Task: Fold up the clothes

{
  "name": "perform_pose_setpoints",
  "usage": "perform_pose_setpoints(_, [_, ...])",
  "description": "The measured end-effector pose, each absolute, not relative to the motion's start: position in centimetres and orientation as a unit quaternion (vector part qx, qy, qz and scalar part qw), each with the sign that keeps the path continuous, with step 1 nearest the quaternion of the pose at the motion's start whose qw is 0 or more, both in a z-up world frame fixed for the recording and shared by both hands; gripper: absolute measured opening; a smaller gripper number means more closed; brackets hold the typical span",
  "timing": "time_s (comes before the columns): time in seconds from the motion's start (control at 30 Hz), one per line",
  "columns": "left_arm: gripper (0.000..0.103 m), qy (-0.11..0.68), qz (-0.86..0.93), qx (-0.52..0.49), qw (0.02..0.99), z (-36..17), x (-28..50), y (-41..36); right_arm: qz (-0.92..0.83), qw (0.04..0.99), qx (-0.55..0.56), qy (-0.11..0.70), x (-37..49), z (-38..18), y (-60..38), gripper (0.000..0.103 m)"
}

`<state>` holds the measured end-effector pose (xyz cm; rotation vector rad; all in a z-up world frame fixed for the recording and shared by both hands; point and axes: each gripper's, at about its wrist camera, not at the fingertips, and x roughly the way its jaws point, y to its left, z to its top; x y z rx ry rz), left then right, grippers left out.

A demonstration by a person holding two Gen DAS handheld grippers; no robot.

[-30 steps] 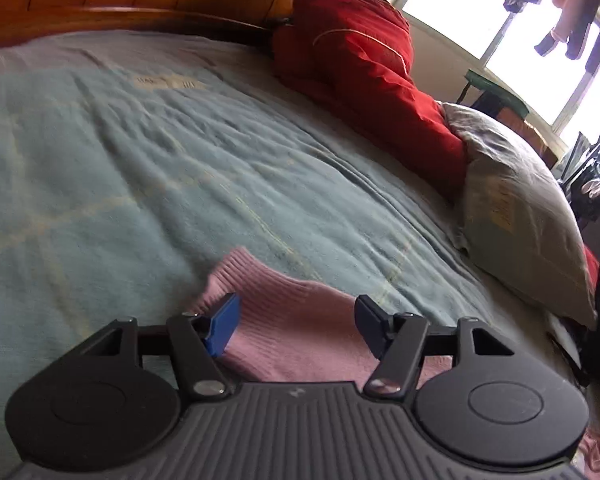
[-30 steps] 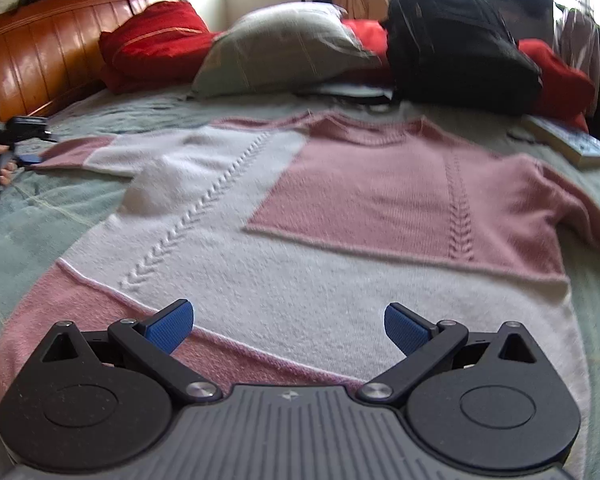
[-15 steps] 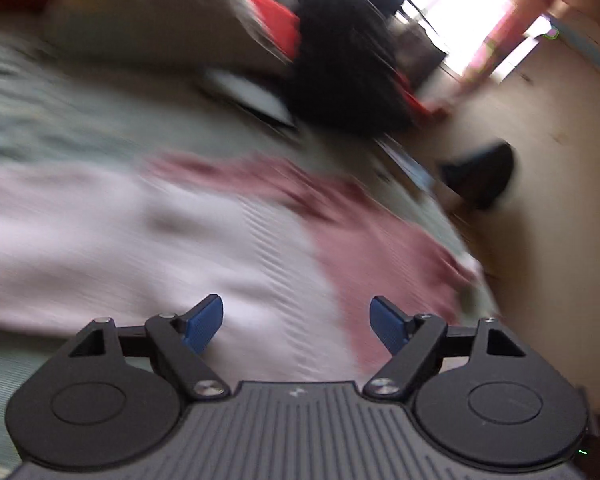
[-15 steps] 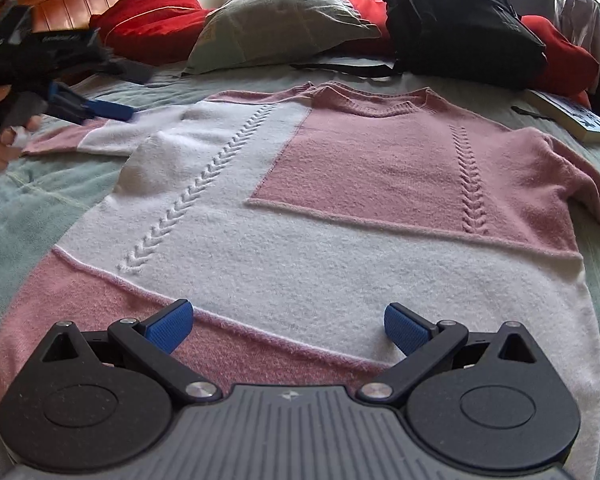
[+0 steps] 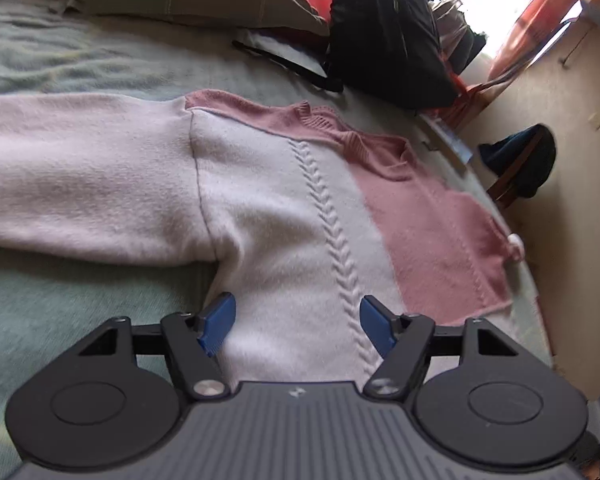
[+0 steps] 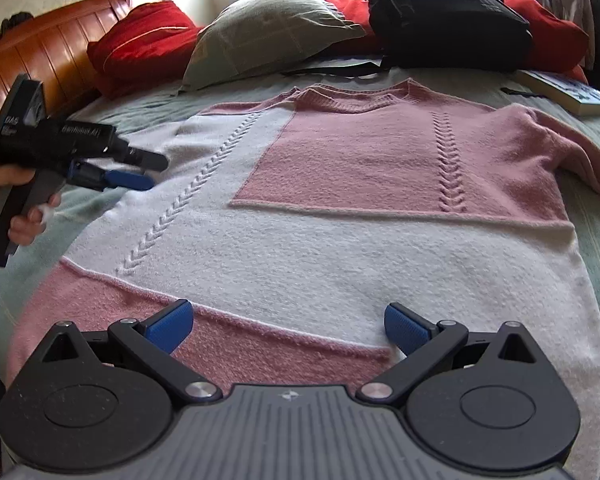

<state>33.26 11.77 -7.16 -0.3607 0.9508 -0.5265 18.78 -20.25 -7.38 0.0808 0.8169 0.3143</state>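
**Left tool swung in from the cuff to the armpit; sweater not yet folded**

My left tool (image 5: 294, 326) was down at the pink cuff a second ago, looking at the headboard and the red quilt. Now it hangs over the side of the sweater (image 6: 340, 216) where the pale sleeve (image 5: 84, 184) meets the body, at the lower middle of the left wrist view. Its jaws have just been narrowing a little, yet they stand apart with only knit beneath them, nothing pinched. Whether the blue pads brush the fabric I cannot tell from this angle.

My right tool (image 6: 288, 326) has hardly stirred: it sits low in its own frame above the pink hem band, jaws wide and empty.

The sweater lies flat, front up, on the green bed (image 5: 52, 308), collar toward the grey pillow (image 6: 268, 28) and the black backpack (image 6: 448, 16) (a book (image 6: 568, 90) rests at the upper right). The left sleeve is spread straight out to the side. I judge no fold is made so far; the shift suggests I am lining up to take the sleeve or side seam and bring it across the body.
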Motion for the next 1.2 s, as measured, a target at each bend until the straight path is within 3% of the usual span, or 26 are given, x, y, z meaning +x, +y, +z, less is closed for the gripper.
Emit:
perform_pose_setpoints(0.2, [0.088,0.426,-0.253,-0.152,0.855,-5.6,30.8,9.4,0.158,0.906,0.053,0.388,18.0,-7.1,-21.1,0.103])
perform_pose_setpoints(0.27, [0.083,0.448,-0.223,-0.148,0.853,-6.3,31.3,9.1,0.159,0.906,0.059,0.387,17.9,-6.7,-21.5,0.103])
perform_pose_setpoints(0.4, [0.086,0.478,-0.194,-0.147,0.844,-5.8,32.4,9.0,0.164,0.909,0.052,0.379,17.8,-5.0,-22.5,0.103])
perform_pose_setpoints(0.57, [0.094,0.417,-0.155,-0.097,0.890,-1.4,35.4,8.9,0.140,0.919,-0.021,0.368,19.8,-3.6,-21.9,0.103])
perform_pose_setpoints(0.73, [0.093,0.458,-0.024,0.019,0.889,-5.2,41.1,7.7,0.127,0.907,-0.058,0.397,22.3,-5.7,-19.7,0.103])
perform_pose_setpoints(0.9, [0.102,0.470,0.000,-0.042,0.882,-8.5,44.8,9.9,0.165,0.896,-0.008,0.413,23.2,-7.8,-19.3,0.103])
perform_pose_setpoints(1.2, [0.102,0.480,0.066,-0.049,0.874,-8.6,51.7,10.2,0.186,0.898,0.034,0.397,23.6,-8.3,-20.6,0.103])
